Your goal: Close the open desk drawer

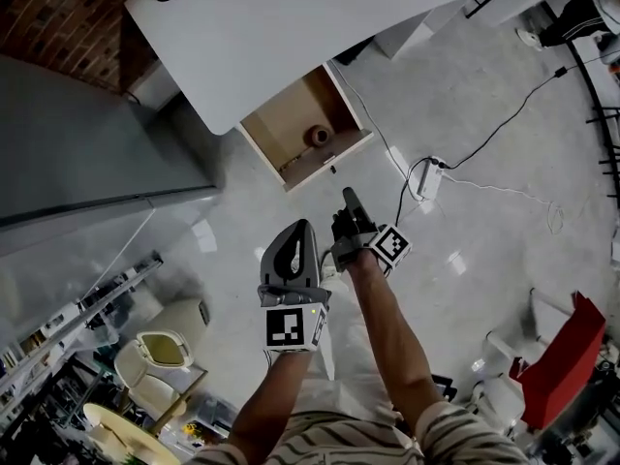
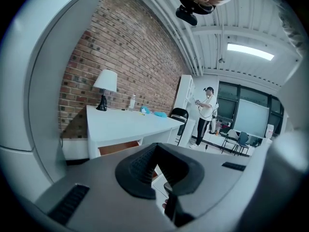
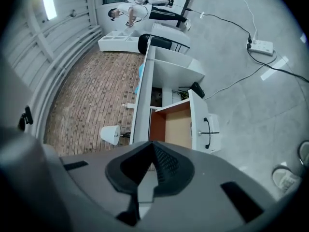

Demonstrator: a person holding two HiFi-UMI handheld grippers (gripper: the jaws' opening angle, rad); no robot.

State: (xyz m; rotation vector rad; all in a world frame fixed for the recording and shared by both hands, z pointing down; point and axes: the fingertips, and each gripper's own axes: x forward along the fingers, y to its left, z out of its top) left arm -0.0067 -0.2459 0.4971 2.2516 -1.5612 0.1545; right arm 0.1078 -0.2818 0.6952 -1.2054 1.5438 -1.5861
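Observation:
The white desk (image 1: pixel 291 27) stands at the top of the head view, and its drawer (image 1: pixel 291 129) is pulled out toward me. Inside the wooden drawer lies a small brown round object (image 1: pixel 318 136). The drawer's white front carries a black handle (image 1: pixel 332 169). My right gripper (image 1: pixel 347 194) is shut and empty, its tip a short way in front of the drawer front without touching it. My left gripper (image 1: pixel 300 227) is beside it, further back, also shut and empty. The right gripper view, rolled sideways, shows the open drawer (image 3: pixel 176 124) and its handle (image 3: pixel 208 129).
A power strip (image 1: pixel 428 177) with trailing cables lies on the floor right of the drawer. A red chair (image 1: pixel 572 356) stands at the right, a beige chair (image 1: pixel 160 352) at the lower left. A lamp (image 2: pixel 105 86) sits on the desk, and a person (image 2: pixel 206 110) stands far behind it.

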